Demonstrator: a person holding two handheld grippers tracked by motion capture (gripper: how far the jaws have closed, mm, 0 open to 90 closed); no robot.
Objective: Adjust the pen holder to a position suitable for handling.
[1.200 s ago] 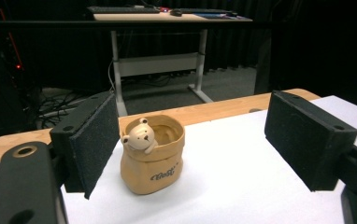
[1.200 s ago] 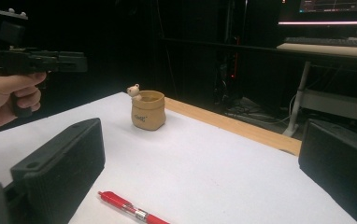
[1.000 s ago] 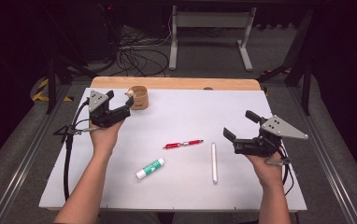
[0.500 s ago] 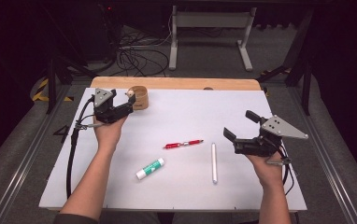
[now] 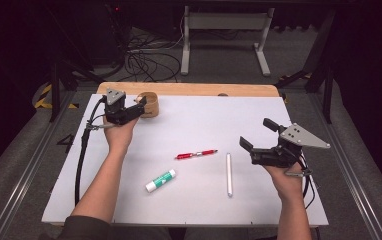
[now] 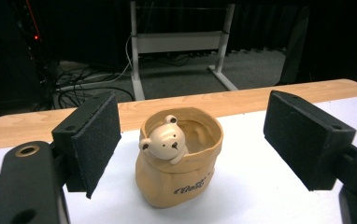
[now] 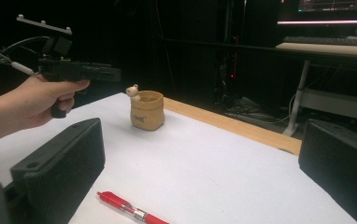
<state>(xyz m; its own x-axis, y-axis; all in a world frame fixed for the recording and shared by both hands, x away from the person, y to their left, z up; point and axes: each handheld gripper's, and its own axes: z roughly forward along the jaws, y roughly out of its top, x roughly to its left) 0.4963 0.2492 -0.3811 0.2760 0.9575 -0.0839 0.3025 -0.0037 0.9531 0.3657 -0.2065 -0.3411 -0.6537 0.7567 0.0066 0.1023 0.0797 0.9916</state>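
Both grippers gape, holding nothing — left gripper [image 5: 138, 107] has moved up to the bear pot [image 6: 180, 157] at the desk's far-left corner, jaws now flanking it; right gripper [image 5: 259, 137] idles near the right edge — grasp looks imminent.

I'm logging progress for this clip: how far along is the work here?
Nothing looks done yet. The open left gripper is lined up on the tan bear-faced pot, not gripping it. The red pen, white stick and green-capped glue stick lie loose on the table; the right gripper holds nothing.
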